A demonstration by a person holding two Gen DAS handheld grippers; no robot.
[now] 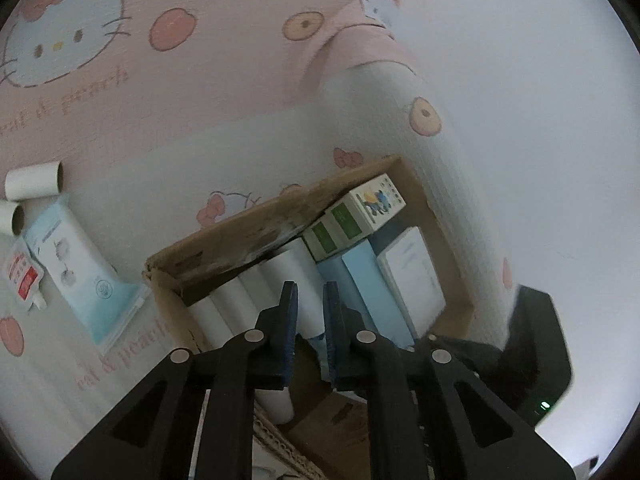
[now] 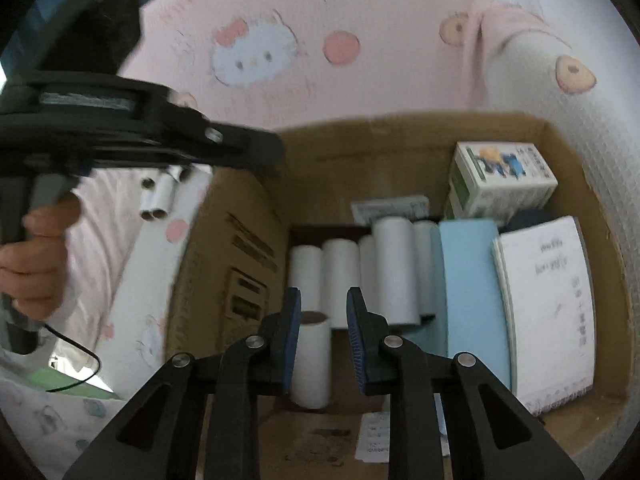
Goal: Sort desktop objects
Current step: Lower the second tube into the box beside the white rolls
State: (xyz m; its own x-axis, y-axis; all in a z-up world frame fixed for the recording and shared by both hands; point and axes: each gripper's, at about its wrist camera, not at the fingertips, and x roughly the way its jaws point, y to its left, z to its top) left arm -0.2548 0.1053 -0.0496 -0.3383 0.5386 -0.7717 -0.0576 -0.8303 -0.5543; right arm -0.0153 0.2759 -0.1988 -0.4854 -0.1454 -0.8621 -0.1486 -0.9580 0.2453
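An open cardboard box point(image 1: 400, 168) point(image 2: 400, 132) sits on the cartoon-print cloth. Inside lie several white paper rolls point(image 1: 280, 276) point(image 2: 394, 264), a pale blue box point(image 2: 472, 280), a white booklet point(image 2: 548, 300) and a cartoon carton point(image 2: 500, 184). One roll point(image 2: 314, 360) stands upright in the near left corner. My right gripper point(image 2: 322, 294) hangs above that roll, jaws drawn close with nothing gripped. My left gripper point(image 1: 310, 286) point(image 2: 276, 154) hovers over the box's left side. Its jaws are a narrow slit apart, and only the rolls below show through.
Left of the box on the cloth lie two more white rolls point(image 1: 36, 180) point(image 2: 158, 200), a pale blue pouch point(image 1: 80, 268) and a red-and-white sachet point(image 1: 22, 276). A hand point(image 2: 36, 248) holds the left gripper's handle. The cloth folds up over a ridge point(image 1: 360, 48) behind the box.
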